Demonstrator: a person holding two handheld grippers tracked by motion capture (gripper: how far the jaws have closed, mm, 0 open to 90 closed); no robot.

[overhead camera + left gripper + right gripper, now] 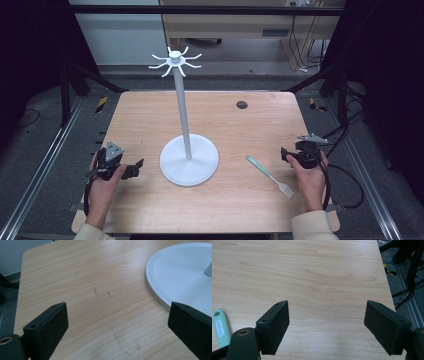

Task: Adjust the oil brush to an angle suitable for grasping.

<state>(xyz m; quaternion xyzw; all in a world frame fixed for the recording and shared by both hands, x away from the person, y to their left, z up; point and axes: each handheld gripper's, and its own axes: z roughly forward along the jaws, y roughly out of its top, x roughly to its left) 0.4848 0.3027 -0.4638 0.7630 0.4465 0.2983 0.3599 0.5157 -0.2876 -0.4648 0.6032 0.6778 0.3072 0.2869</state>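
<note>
A white stand rests mid-table on its round base (200,170), and a thin pole (183,105) rises from it to a ring of curved hooks (175,60). Right of the base lies a small utensil (270,176) with a pale green handle and a white head. Near the table's left edge, my left gripper (134,169) is open and empty, pointing at the base. The left gripper view has the gripper (117,308) over bare wood, with the base rim (160,282) by its right jaw. My right gripper (285,154) is open and empty beside the utensil; in its own view, the right gripper (327,306) has the green handle (219,326) to its left.
A dark round grommet (242,104) sits in the wooden table (150,115) at the back right. Metal frame rails run along both sides. A cable (350,185) trails off the right edge from the right gripper.
</note>
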